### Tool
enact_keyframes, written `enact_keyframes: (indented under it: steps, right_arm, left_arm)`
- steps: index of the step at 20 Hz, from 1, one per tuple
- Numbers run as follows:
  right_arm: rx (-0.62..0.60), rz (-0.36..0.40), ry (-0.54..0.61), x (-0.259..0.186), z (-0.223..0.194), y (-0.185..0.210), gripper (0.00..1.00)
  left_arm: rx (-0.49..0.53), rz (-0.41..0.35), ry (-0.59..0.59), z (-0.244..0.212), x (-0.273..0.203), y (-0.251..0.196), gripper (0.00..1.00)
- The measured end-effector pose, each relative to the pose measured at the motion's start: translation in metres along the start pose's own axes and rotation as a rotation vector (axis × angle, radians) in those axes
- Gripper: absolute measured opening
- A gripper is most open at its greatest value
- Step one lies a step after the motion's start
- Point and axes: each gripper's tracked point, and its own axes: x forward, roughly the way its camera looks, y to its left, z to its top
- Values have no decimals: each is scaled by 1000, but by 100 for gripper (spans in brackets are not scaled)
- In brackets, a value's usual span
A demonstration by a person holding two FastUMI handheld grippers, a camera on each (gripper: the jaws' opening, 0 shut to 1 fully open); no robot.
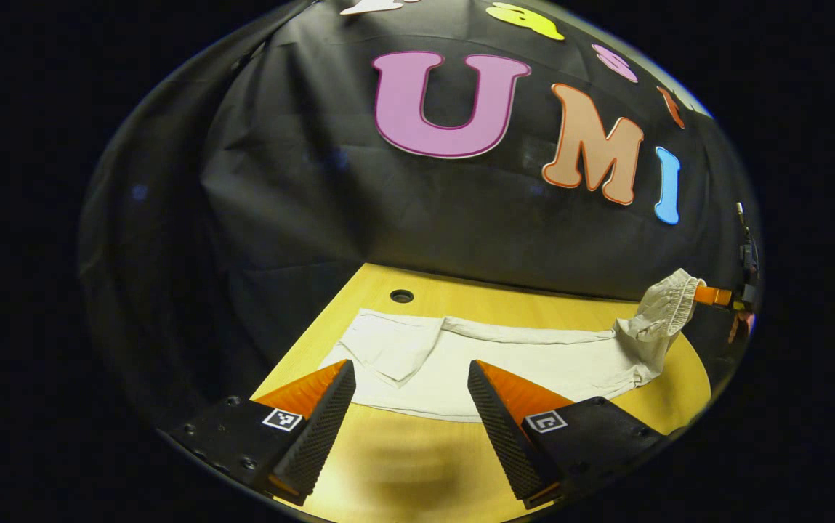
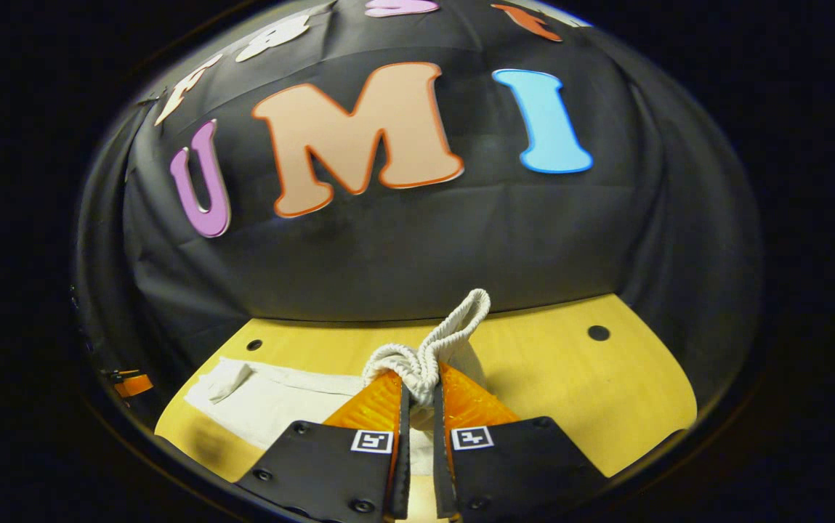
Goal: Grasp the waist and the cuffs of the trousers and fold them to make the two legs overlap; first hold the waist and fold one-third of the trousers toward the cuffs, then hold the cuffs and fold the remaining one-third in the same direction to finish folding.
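**Right tongs lift the waistband while the left tongs wait open**

The pale trousers lie stretched across the yellow wooden surface, running left to right in the left gripper view. Their cuff end sits toward the left, flat on the wood, with one corner of cloth turned over on itself. A small round hole in the surface shows just beyond that end, near the black cloth wall.

The left tongs hover above the near edge of the trousers with their fingers spread wide apart and nothing between them; bare wood and the cloth's near hem show in the gap.

At the right end the elastic waist is raised off the surface, gathered and hanging in folds down to the rest of the garment. In the right gripper view the right tongs are closed tight on this bunched waistband, both fingers pressing on it, and a loop of ribbed elastic stands up above the fingertips. From there the legs trail away to the left, lying flat on the surface. Another round hole sits in the wood to the far right.
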Motion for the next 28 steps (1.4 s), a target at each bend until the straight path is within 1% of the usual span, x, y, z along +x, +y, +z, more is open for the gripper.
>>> enact_keyframes:
  steps: [4,7,8,11,13,14,16,18,19,20,21,22,23,24,25,26,27,28]
  right_arm:
    - [-63,79,37,25,-19,93,15]
    - [-114,132,72,38,-41,142,15]
    - [-126,146,90,44,-55,158,15]
    - [-155,167,136,55,-85,182,16]
    - [-165,208,162,53,-96,189,27]
    - [-175,214,172,53,-105,197,27]
    - [-176,237,188,46,-111,205,56]
    - [-181,212,183,43,-110,198,97]
    - [-187,197,179,41,-108,192,92]
    - [-189,184,179,39,-106,188,97]
    - [-187,173,178,37,-104,183,92]
    - [-186,160,179,38,-104,178,97]
    - [-189,141,181,36,-103,171,92]
    - [-191,119,181,34,-101,163,92]
    - [-189,101,177,33,-99,156,92]
    - [-179,85,171,31,-97,150,97]
    - [-161,75,166,29,-95,146,97]
    - [-139,65,162,28,-93,141,92]
  left_arm:
    - [12,6,12,-3,11,40,95]
    - [2,8,22,-7,23,62,95]
    - [0,12,30,-11,28,69,95]
    - [1,22,54,-23,42,83,95]
    - [-6,23,88,-32,49,86,95]
    - [-13,20,100,-36,53,86,95]
    - [-23,11,121,-46,64,88,95]
    - [-21,2,154,-59,78,89,95]
    - [-21,0,171,-65,84,88,95]
    - [-24,-1,184,-70,88,88,95]
    - [-27,3,194,-75,93,90,96]
    - [-26,12,211,-81,97,93,95]
    - [-23,21,226,-88,102,96,95]
    - [-19,29,236,-93,108,99,95]
    - [-16,33,244,-96,112,99,99]
    - [-7,36,259,-101,112,101,96]
    - [1,41,274,-104,112,101,95]
    - [7,42,287,-107,112,101,95]
